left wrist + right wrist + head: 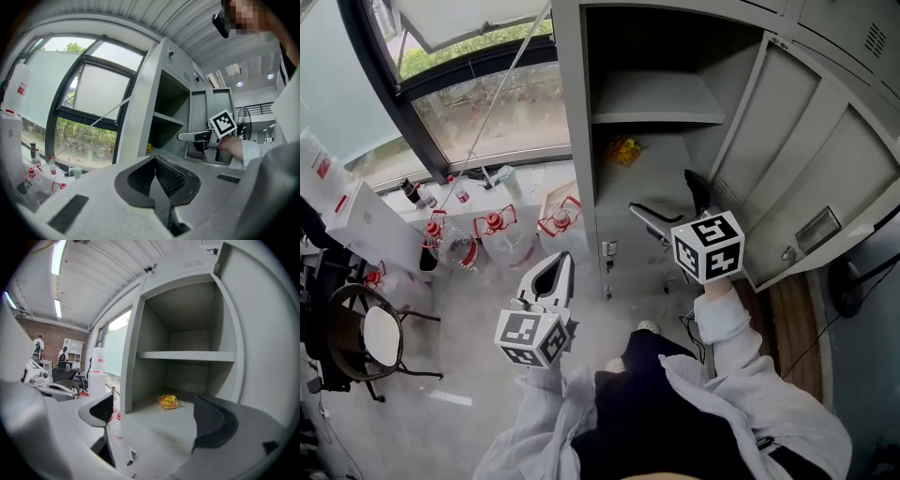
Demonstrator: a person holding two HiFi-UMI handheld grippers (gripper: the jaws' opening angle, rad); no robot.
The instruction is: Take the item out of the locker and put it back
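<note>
1. Locker (572, 112): grey, open. Its top is cut off by the frame edge in the head view. A shelf (656, 117) splits the open part into upper and lower spaces. The upper space is dark and its back is hard to read.
2. Locker door (825, 159): swung out to the right, with its far edge out of frame.
3. Window (487, 103): left of the locker, greenery outside. A thin diagonal rod crosses the glass.
4. Chair (366, 337): dark frame, round pale seat, on the floor at far left and partly cropped.
5. Person's white sleeve (722, 314): it covers the right arm, and the hand is hidden behind the marker cube.
6. Right gripper (673, 202): held at the locker's lower opening, jaws spread wide with nothing between the pads. In the right gripper view (157, 416) the locker's left wall edge runs between the jaws.
7. Left gripper (558, 267): held lower, left of the locker and away from it. Its jaws are pressed together and empty (155, 164).
8. Glass flasks (497, 230) with red clamps: clustered under the window. Their contents are unclear.
9. Item, a small yellow bag (168, 401): it lies on the floor of the lower space under the shelf, toward the back, apart from both grippers. The print is too small to read.
</note>
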